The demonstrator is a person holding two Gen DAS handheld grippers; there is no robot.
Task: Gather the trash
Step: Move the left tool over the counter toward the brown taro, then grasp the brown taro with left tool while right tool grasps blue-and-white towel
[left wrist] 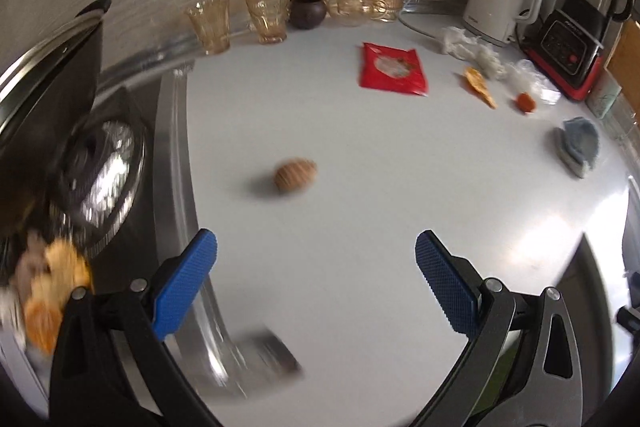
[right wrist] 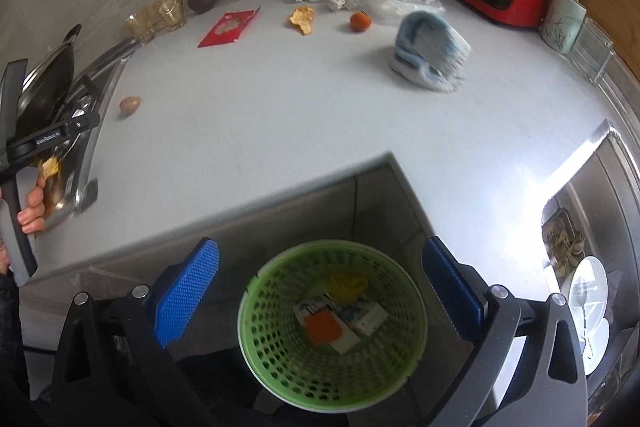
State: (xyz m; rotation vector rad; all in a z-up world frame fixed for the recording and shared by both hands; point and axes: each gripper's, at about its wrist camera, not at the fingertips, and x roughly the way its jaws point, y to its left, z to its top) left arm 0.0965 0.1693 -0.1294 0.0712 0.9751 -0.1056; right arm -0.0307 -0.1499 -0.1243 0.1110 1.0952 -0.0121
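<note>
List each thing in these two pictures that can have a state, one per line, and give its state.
Left gripper: open, nothing between the fingers.
Right gripper: open, empty, above the basket.
Green basket: upright below the counter, holding scraps.
Red packet: flat on the counter.
Walnut: loose on the counter.
Blue cloth: crumpled.
Peel: on the counter.

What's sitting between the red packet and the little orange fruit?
A piece of orange peel lies between the red packet and the orange fruit, clearest in the right wrist view.
</note>
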